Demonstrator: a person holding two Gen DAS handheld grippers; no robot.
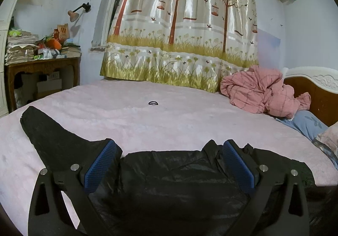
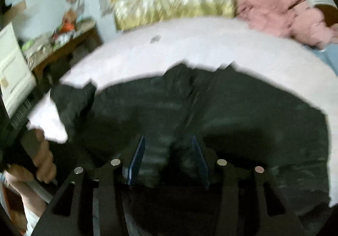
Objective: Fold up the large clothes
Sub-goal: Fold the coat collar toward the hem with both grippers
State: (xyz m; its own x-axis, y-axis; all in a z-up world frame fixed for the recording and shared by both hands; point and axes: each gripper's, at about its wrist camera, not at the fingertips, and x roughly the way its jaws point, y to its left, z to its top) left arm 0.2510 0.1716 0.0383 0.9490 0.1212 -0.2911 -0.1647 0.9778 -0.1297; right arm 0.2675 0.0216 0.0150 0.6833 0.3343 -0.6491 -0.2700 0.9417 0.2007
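Observation:
A large black garment [image 1: 169, 183] lies spread on the pink bed sheet [image 1: 147, 117], with one sleeve [image 1: 48, 130] stretched out to the left. My left gripper [image 1: 169, 144] hovers low over its upper edge, jaws wide open and nothing between the blue pads [image 1: 101, 164]. The right wrist view is blurred. There the black garment [image 2: 211, 113] fills the middle, and my right gripper [image 2: 168, 139] is just above it. Its jaws stand partly apart over a bunched fold, and the blue pads [image 2: 138, 157] do not visibly press the cloth.
A crumpled pink checked quilt [image 1: 259, 92] and a blue pillow [image 1: 306, 126] lie at the bed's right end by the wooden headboard [image 1: 316, 96]. A black hair tie [image 1: 153, 103] rests mid-bed. A cluttered wooden table [image 1: 42, 67] stands left. A person's hand [image 2: 44, 157] shows at lower left.

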